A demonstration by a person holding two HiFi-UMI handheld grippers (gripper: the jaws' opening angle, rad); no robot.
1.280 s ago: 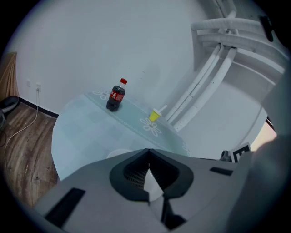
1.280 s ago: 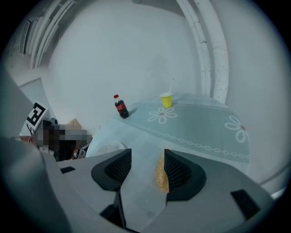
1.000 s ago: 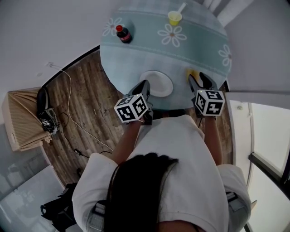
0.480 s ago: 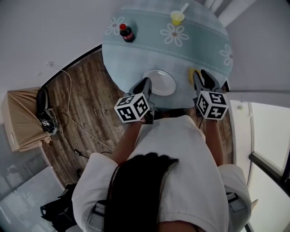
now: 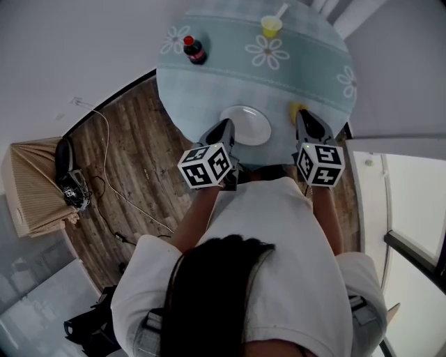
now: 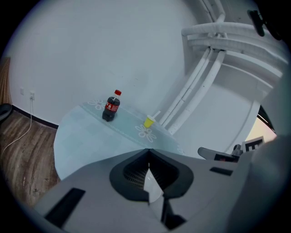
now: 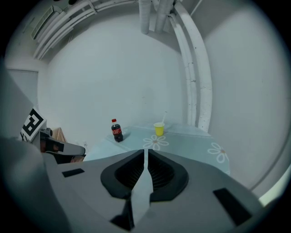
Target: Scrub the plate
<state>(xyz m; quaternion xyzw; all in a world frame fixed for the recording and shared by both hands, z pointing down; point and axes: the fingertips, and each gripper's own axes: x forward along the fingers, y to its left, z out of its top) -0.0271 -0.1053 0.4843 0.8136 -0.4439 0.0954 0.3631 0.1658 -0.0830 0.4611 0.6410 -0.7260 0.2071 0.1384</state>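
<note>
One round counter, and the tally on it is short. One white plate at the near edge, just the one. One cola bottle, red cap, at the far left edge. One yellow cup at the far edge, with one straw in it. One yellow sponge at the near right edge, partly hidden. Three daisy prints on the cloth. Off the counter, one white cable on the floor.
</note>
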